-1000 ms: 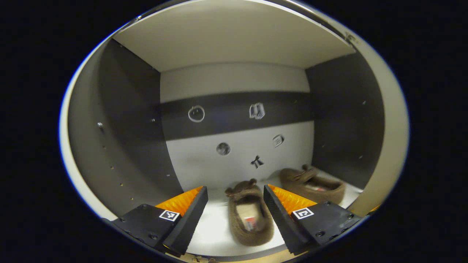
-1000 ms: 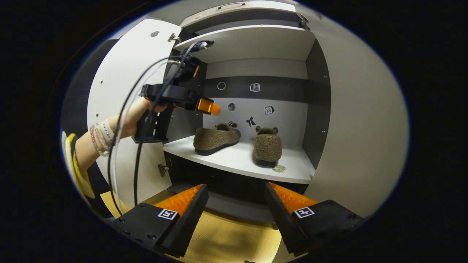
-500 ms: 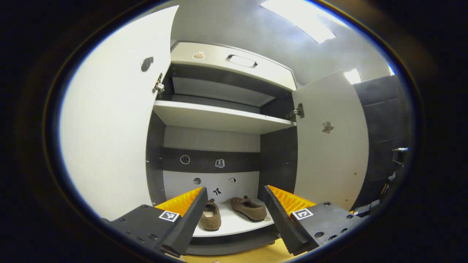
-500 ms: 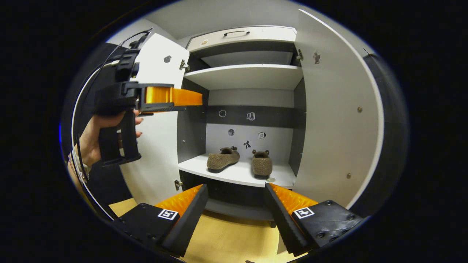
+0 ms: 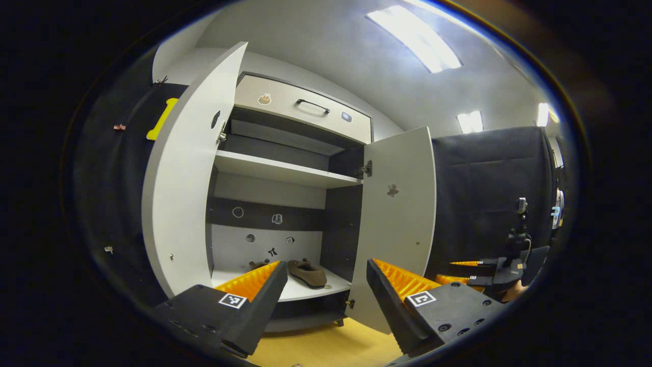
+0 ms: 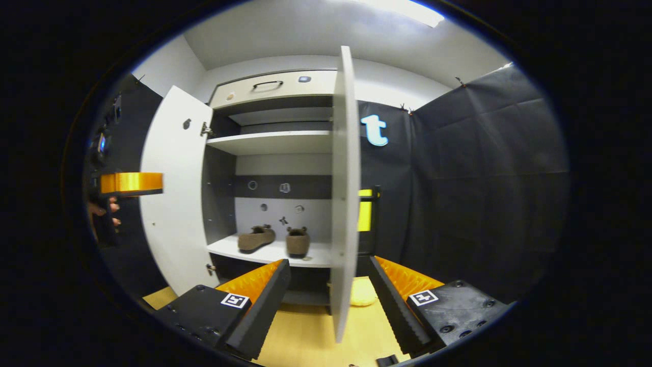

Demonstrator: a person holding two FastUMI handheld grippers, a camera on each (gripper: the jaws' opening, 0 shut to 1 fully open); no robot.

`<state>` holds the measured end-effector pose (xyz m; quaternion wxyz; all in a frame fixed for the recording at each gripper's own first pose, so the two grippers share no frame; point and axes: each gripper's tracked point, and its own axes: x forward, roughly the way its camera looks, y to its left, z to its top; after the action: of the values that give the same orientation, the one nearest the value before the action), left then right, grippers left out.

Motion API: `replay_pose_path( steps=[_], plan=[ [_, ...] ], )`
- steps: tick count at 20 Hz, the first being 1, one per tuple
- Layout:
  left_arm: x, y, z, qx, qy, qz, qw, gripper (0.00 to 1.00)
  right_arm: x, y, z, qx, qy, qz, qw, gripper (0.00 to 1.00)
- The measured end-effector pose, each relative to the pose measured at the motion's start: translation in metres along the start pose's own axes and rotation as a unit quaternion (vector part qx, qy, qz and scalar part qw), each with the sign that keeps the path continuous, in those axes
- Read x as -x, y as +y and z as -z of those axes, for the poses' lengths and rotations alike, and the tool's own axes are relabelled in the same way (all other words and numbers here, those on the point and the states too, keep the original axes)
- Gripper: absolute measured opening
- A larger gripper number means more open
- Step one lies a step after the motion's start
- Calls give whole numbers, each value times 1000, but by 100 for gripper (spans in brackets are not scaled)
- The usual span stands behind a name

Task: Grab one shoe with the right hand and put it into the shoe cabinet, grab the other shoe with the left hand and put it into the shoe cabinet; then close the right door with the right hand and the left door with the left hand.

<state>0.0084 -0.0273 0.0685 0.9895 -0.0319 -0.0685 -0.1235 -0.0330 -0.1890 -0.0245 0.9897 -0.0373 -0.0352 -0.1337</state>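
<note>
Two brown fuzzy shoes (image 6: pixel 256 238) (image 6: pixel 298 242) rest side by side on the lower shelf (image 6: pixel 224 248) of the white shoe cabinet. Both doors stand open. In the right gripper view the right door (image 6: pixel 344 204) is edge-on, in line with the gap of my open right gripper (image 6: pixel 328 262); no touch shows. Far left, a hand holds my left gripper (image 6: pixel 153 182) beside the left door (image 6: pixel 173 204). In the left gripper view my left gripper (image 5: pixel 326 265) is open and back from the cabinet, with one shoe (image 5: pixel 308 272) between its fingers in the distance. The right gripper (image 5: pixel 471 270) sits beyond the right door (image 5: pixel 397 229).
Above the shoes are an upper shelf (image 6: pixel 270 142) and a drawer with a dark handle (image 6: pixel 267 84). The floor (image 6: pixel 305 331) is yellowish wood, with a pale round object (image 6: pixel 362 295) by the cabinet's foot. Black cloth walls flank the cabinet.
My left gripper has drawn back out of the cabinet, leaving its shoe on the shelf. The right gripper has backed off and shifted right, so the right door now appears edge-on.
</note>
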Motion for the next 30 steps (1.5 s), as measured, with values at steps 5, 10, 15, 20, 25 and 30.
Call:
replay_pose_path(
  steps=[5,10,15,20,25,30],
  plan=[
    [24,3,-7,-11,7,-7,1000,98,-39,-49,1,-20,6,22,1000,98],
    [34,24,-5,-7,26,-33,999,98,-73,-54,-4,-22,0,2,1000,98],
    [29,45,-8,16,26,-51,998,98,-90,-44,-8,-7,-2,-35,999,96],
    [30,64,-16,14,16,-80,997,97,-90,-9,-10,1,0,-100,995,96],
    [30,71,-13,0,24,-97,995,95,-100,45,-6,-18,9,-161,987,96],
    [45,83,-8,7,36,-126,991,95,-115,87,-6,-26,11,-207,978,96]
  ],
)
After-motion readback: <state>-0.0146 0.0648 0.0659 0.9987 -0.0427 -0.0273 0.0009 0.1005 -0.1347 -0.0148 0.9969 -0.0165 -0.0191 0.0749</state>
